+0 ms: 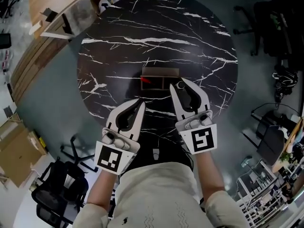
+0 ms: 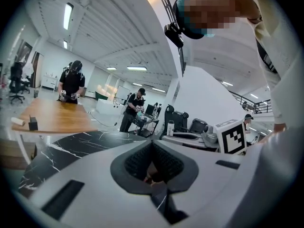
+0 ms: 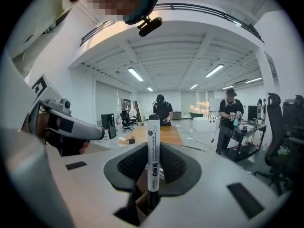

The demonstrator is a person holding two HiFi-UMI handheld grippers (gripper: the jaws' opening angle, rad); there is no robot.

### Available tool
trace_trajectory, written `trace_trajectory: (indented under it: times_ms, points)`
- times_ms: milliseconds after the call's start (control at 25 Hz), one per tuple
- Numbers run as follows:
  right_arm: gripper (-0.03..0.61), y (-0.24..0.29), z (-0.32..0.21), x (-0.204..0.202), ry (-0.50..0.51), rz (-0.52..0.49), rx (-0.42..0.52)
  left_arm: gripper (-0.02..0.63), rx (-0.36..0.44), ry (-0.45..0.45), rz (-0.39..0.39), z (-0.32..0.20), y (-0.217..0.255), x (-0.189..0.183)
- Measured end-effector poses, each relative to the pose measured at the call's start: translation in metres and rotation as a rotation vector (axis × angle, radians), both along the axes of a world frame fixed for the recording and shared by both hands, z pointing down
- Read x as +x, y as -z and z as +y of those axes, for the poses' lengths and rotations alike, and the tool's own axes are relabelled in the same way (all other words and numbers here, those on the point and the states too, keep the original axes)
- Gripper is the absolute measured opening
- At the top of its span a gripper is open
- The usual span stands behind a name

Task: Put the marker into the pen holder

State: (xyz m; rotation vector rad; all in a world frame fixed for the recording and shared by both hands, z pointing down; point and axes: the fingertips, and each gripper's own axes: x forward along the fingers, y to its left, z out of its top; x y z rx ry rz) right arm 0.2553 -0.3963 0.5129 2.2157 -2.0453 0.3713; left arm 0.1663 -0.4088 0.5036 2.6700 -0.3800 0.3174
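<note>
A brown wooden pen holder [image 1: 160,72] stands near the middle of the round black marble table [image 1: 156,27], with a red item [image 1: 146,79] in its left compartment. My right gripper [image 1: 179,83] is at the holder's right front corner, shut on a white marker with a black cap [image 1: 181,85]. In the right gripper view the marker [image 3: 153,158] stands upright between the jaws, cap up, and the holder [image 3: 142,196] shows just below them. My left gripper [image 1: 140,102] hovers in front of the holder, shut and empty [image 2: 153,148].
A light wooden table [image 1: 52,4] borders the marble table at the upper left. Office chairs stand at the right [image 1: 270,23] and lower left [image 1: 57,194], and a cardboard box [image 1: 16,151] is at the left. People work at desks far behind [image 3: 164,110].
</note>
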Motion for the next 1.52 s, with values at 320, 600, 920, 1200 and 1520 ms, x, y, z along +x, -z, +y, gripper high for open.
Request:
trace_trajectory:
  times_ms: [320, 600, 920, 1200, 1520]
  points:
    - [0.083, -0.028, 0.005, -0.002, 0.031, -0.009, -0.028, 0.008, -0.010, 0.005, -0.034, 0.014, -0.014, 0.004]
    - [0.083, -0.046, 0.004, 0.004, 0.020, -0.010, -0.025, 0.008, -0.022, 0.012, -0.064, 0.028, -0.026, 0.001]
    - [0.083, -0.050, 0.005, -0.001, 0.044, -0.035, -0.022, 0.008, -0.028, 0.025, -0.073, 0.037, -0.030, 0.001]
    - [0.083, -0.049, 0.006, -0.002, 0.061, -0.035, -0.021, 0.008, -0.030, 0.032, -0.076, 0.045, -0.032, 0.000]
    - [0.083, -0.028, 0.030, 0.009, 0.027, -0.055, -0.007, 0.008, -0.010, 0.033, -0.059, 0.051, -0.021, 0.003]
